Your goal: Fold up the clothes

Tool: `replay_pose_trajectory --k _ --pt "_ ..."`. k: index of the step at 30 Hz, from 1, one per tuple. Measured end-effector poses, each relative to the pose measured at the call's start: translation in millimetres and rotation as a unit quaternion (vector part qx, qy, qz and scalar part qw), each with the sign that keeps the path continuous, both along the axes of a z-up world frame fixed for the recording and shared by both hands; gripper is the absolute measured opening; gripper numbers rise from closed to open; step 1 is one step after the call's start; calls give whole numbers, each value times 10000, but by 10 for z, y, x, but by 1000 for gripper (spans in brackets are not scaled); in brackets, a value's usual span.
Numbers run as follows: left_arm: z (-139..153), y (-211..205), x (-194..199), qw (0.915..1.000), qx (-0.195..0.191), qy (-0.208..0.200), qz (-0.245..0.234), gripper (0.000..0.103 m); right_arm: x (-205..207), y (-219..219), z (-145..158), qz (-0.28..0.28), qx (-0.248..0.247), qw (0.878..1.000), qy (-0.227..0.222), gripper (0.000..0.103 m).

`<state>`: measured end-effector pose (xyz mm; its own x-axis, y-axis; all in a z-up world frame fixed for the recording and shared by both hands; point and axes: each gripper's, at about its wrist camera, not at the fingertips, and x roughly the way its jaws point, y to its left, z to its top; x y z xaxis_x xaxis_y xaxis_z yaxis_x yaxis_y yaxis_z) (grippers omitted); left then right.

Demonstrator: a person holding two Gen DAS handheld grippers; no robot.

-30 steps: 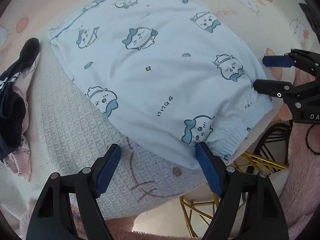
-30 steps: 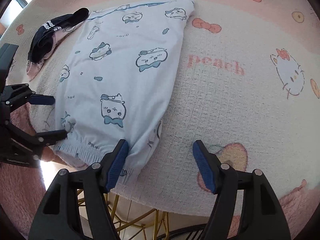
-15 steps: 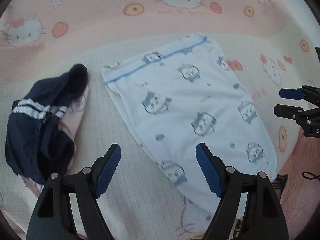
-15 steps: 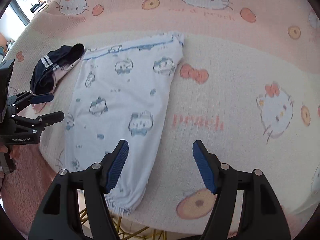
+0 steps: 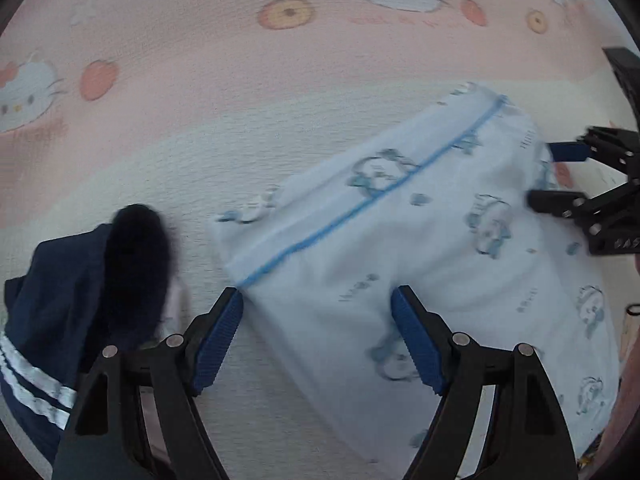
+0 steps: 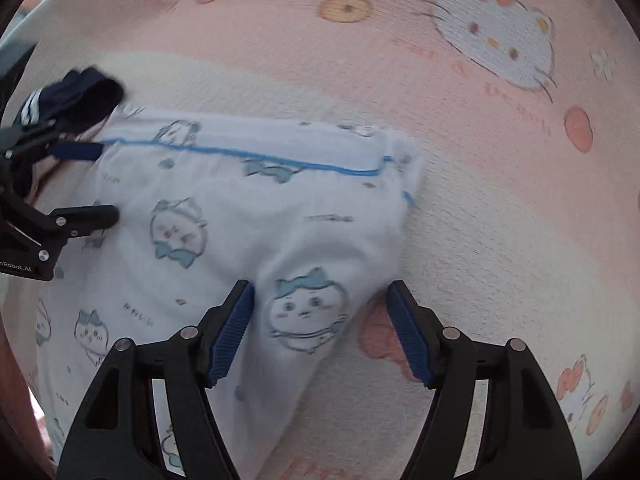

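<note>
A light blue garment [image 5: 420, 248] printed with cartoon animals lies flat on the blanket, and a blue stripe [image 5: 360, 204] runs along its far end. My left gripper [image 5: 318, 340] hovers open over the garment's far left corner, nothing pinched between its fingers. In the right wrist view the same garment [image 6: 240, 208] fills the left half. My right gripper [image 6: 320, 332] stands open over its right edge, the cloth lying loose under the jaws. Each gripper shows in the other's view: the right gripper [image 5: 560, 176] and the left gripper [image 6: 84, 182].
A heap of dark navy clothes with white stripes [image 5: 80, 280] lies just left of the garment, also seen as the navy heap [image 6: 76, 96]. A pink and cream blanket with cat and fruit prints [image 6: 500, 208] covers the surface.
Both grippers have travelled from the garment's elastic end near the blanket's edge up to its striped far end. Both stayed open. The garment has not moved.
</note>
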<state>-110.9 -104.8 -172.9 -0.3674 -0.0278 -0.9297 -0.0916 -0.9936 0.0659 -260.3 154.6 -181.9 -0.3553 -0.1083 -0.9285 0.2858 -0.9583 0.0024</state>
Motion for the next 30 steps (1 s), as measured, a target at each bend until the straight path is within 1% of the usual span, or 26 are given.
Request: replay_pose_trajectory --k 1,2,3,4,5,7,8,9,11,12,13,14,16,17,18,19,20,21,22,23,24,25,27,28,30 --pt "19 -98 -46 9999 37 -36 151 80 -78 164 3 -281 -178 9994 -80 70" --pt "61 -143 -82 9997 37 18 230 80 -134 306 17 -491 -467 9976 -162 70" --pt "123 -112 -105 9997 19 162 184 80 -173 389 39 -613 -698 9954 -214 70" --pt "187 -53 -124 9994 4 324 86 80 -176 363 90 -567 -679 9960 -133 70" --pt "221 0 -160 9991 148 399 16 80 -180 337 141 -520 -660 9965 -53 70" --pt "246 96 -256 9969 660 427 -84 80 -212 179 250 -228 -799 9965 66 70" --pt "228 130 -314 9967 696 411 -85 80 -228 100 304 -81 -868 9961 126 70" --pt "187 153 -378 9976 578 375 -52 80 -245 21 359 65 -937 9954 185 70" --pt "39 162 -504 9998 6 204 81 80 -396 9 370 -114 -884 9957 261 70" --pt "-35 119 -555 9997 -150 86 172 80 -481 39 279 -197 -686 9973 149 70" --pt "-68 42 -588 9997 -30 1 247 80 -565 69 188 -279 -487 9984 38 70" --pt "-58 -18 -600 9994 72 7 325 80 -650 98 98 -361 -289 9989 -73 69" --pt "0 -105 -606 9987 70 111 496 80 -741 282 9 -582 -276 9977 -226 68" --pt "29 -149 -609 9981 69 164 582 80 -752 382 52 -706 -493 9961 -190 68" --pt "62 -195 -603 9970 255 232 696 80 -762 460 94 -867 -657 9939 -173 68" --pt "83 -251 -591 9936 695 269 845 80 -771 539 137 -1029 -821 9912 -156 68" --pt "61 -303 -573 9872 1205 260 1016 80 -777 591 162 -1109 -1096 9876 -196 68" --pt "18 -335 -559 9812 1511 229 1176 80 -786 620 165 -1149 -1370 9835 -279 68" --pt "-25 -358 -550 9767 1681 190 1324 77 -802 621 151 -1142 -1589 9799 -398 68" --pt "-74 -339 -503 9756 1632 168 1458 71 -822 605 121 -1093 -1748 9771 -533 68" --pt "-106 -300 -454 9774 1442 177 1538 67 -837 557 89 -1035 -1815 9757 -652 67" --pt "-125 -275 -436 9780 1350 220 1572 62 -849 502 55 -1000 -1711 9778 -680 66" --pt "-161 -252 -443 9764 1420 268 1604 62 -877 394 22 -921 -1510 9820 -657 69" --pt "-179 -242 -450 9754 1470 284 1618 59 -893 341 23 -878 -1413 9842 -606 69" --pt "-197 -200 -510 9756 1488 291 1585 48 -925 234 26 -791 -1217 9881 -503 67"
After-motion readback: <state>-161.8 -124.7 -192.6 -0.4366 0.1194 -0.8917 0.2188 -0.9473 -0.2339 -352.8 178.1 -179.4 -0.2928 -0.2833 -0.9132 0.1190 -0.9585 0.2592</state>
